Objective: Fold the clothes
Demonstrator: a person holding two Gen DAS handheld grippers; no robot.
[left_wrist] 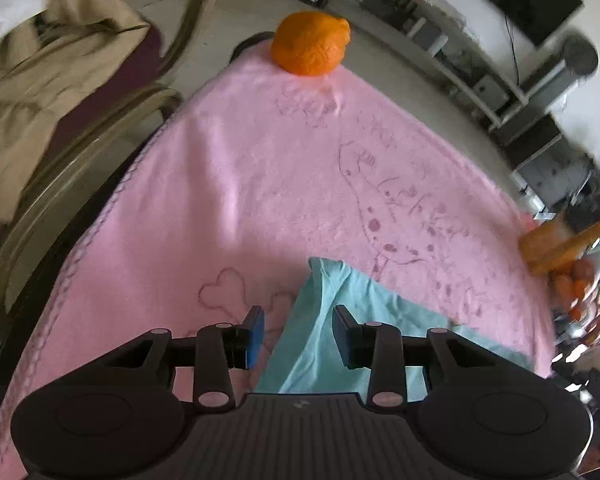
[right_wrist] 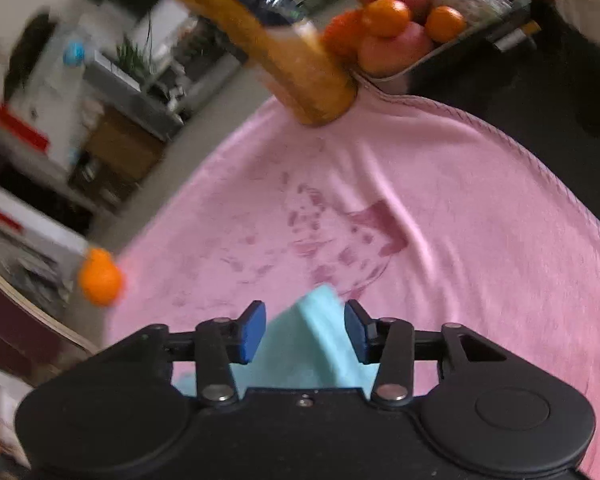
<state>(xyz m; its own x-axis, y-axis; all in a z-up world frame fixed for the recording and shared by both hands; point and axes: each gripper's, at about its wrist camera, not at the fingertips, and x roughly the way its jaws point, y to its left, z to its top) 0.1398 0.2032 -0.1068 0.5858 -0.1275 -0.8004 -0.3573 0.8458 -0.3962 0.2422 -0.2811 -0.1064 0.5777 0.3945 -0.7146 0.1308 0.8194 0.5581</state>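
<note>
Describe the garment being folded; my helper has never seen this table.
Find the big pink fleece blanket covering the table. Near its front edge lies a light turquoise cotton garment, between both open grippers. It is the only blue-green thing there; the neighbours are orange.

Each camera sits just behind its own tongs and looks forward and down along the two fingers. The left camera looks over the left tongs [left_wrist: 299,332], close above the pink blanket [left_wrist: 228,184]. The right camera looks over the right tongs [right_wrist: 305,330], just as close. Both see the blanket, the blue cloth [left_wrist: 332,320] and the orange ball [left_wrist: 310,42].
</note>
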